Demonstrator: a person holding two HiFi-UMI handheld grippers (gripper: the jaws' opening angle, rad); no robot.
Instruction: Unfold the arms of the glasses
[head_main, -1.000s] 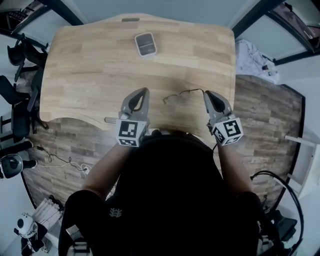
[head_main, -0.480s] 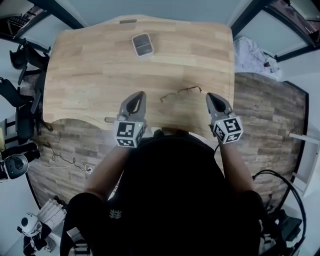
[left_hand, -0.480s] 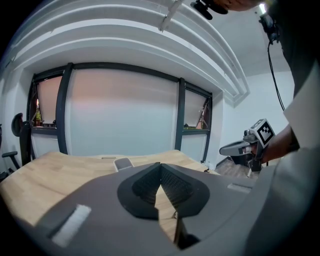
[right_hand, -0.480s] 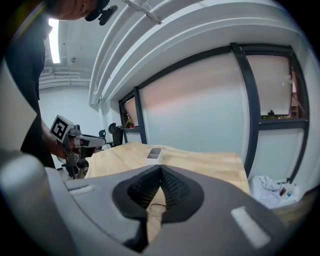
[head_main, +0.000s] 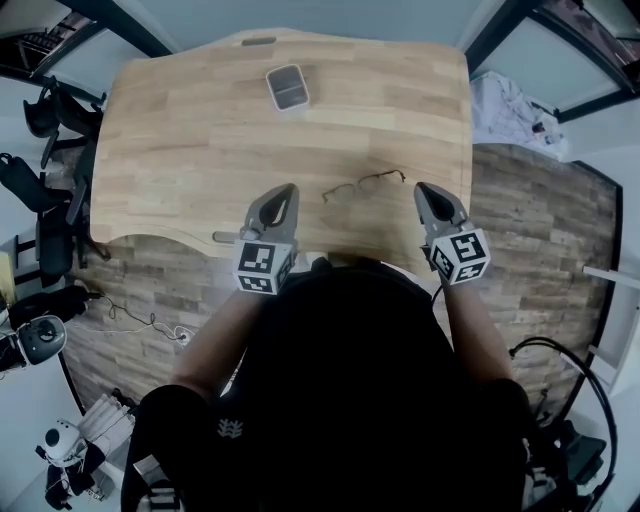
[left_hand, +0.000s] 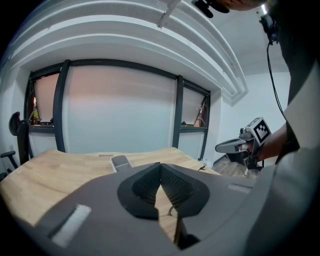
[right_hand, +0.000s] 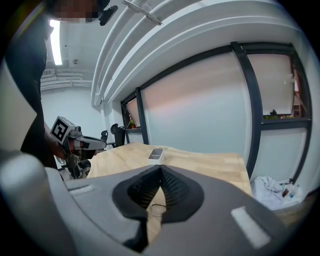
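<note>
**Thin wire frame, both claws shut: risk of a shove, a swivel or a bent hinge**

Glasses (head_main: 365, 185) lie on the surface (head_main: 200, 150) near its front edge, between the two claws and touching neither. Left claw (head_main: 287, 190) and right claw (head_main: 424, 190) are both pressed together, with nothing in them. Whether the arms are folded is too fine to tell.

Likely trouble:
- Closed tips nudge the light frame and it skids toward the edge.
- A pinch on one side only lets the frame swivel.
- An arm pulled off its hinge line bends.
</note>
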